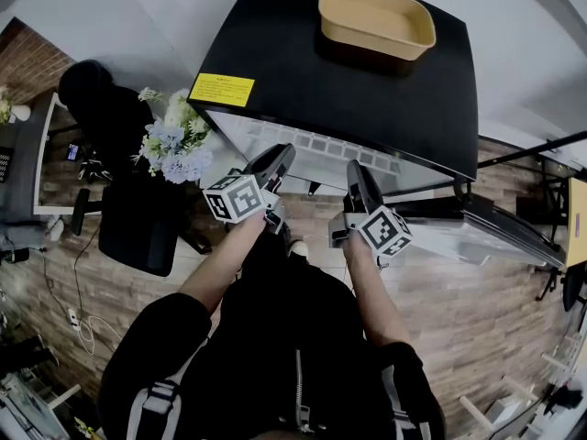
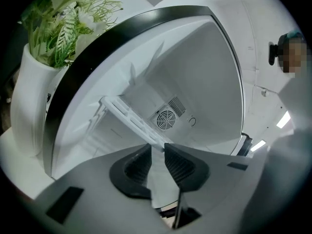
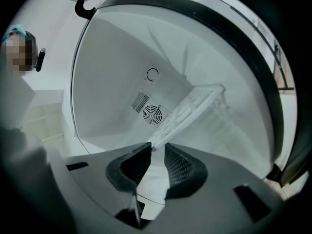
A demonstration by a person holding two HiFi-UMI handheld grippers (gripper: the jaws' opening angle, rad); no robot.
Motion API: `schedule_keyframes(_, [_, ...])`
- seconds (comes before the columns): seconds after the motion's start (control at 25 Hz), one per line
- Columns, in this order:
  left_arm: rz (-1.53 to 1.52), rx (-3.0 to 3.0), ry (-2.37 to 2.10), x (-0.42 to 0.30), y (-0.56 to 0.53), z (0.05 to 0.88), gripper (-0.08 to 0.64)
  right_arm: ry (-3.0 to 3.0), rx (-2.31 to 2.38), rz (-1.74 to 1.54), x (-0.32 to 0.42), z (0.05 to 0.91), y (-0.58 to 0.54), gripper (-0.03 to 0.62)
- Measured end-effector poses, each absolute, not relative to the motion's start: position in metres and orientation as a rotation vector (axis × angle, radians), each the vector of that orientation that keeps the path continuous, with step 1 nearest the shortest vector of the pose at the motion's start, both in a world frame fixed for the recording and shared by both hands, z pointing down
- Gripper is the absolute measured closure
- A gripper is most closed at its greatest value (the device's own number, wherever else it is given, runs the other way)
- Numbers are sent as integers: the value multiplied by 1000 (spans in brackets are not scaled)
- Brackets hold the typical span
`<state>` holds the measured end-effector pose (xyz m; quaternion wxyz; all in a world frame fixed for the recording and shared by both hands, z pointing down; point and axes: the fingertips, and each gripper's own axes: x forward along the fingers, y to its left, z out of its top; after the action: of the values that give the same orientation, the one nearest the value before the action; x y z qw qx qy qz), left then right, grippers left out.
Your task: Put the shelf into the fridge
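The person wears a black jacket [image 1: 275,337] with a silver zip [image 1: 298,388] down the front and black sleeves [image 1: 156,337]. Grey straps [image 1: 158,401] with dark buckles sit at both shoulders. The left gripper [image 1: 281,152] and right gripper [image 1: 355,166] are dark grey, slim and tapered, each carrying a white cube [image 1: 237,198] printed with black square markers. Seen close, each gripper's shell is smooth matte grey with small dark rectangular recesses [image 2: 63,204]. Its two pads [image 2: 183,165] are black, rounded and finely ribbed, narrowing toward the tips.
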<state>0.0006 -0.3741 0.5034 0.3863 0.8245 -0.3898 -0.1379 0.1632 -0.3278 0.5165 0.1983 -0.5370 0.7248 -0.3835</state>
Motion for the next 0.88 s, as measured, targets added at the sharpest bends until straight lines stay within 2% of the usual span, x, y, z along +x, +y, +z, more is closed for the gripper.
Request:
schedule_keyframes(0.68, [-293, 2154, -1027, 1, -376, 503, 463, 2087, -1468, -1053, 163, 520, -331, 506])
schedule_keyframes(0.88, [-222, 2254, -1073, -5, -357, 499, 495, 2211, -1551, -985, 163, 520, -312, 528])
